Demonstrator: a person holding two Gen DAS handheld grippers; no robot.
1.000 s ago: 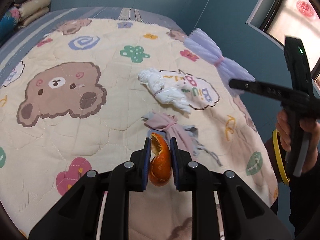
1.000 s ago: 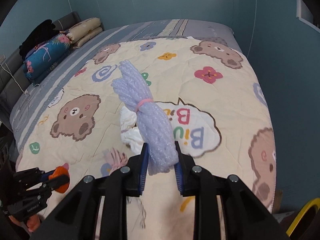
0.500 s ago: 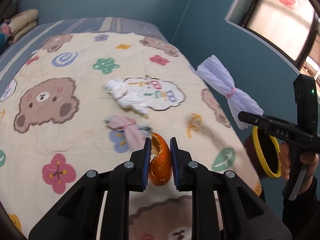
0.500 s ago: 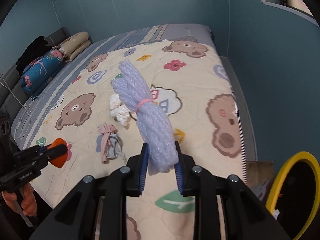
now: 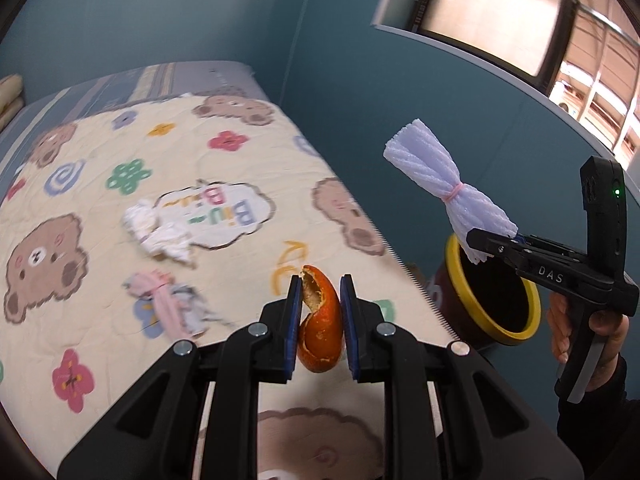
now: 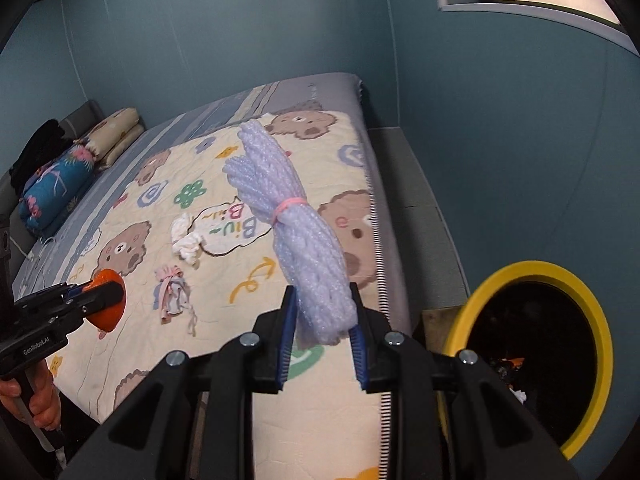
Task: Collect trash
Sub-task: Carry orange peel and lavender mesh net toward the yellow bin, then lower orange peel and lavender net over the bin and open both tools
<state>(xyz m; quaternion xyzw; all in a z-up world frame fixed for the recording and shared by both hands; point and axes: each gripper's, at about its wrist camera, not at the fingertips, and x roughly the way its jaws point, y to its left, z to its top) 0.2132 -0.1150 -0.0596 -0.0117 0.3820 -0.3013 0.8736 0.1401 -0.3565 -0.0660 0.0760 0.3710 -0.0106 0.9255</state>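
Carrying both loads risks a miss: the left claw (image 5: 320, 316) clamps orange peel (image 5: 320, 320) over the bed (image 5: 240, 92), the right claw (image 6: 322, 320) pinches a foam net bundle (image 6: 296, 232), and the yellow-rimmed bin (image 6: 592, 320) sits at four o'clock.

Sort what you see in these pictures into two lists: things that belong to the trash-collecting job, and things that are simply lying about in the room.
Part of the job:
- orange peel in the left gripper
- white foam netting bundle in the right gripper
- yellow-rimmed bin
- crumpled white tissue on the quilt
- pink and grey scrap

Lying about:
- bear-print quilt
- pillows
- blue floral bolster
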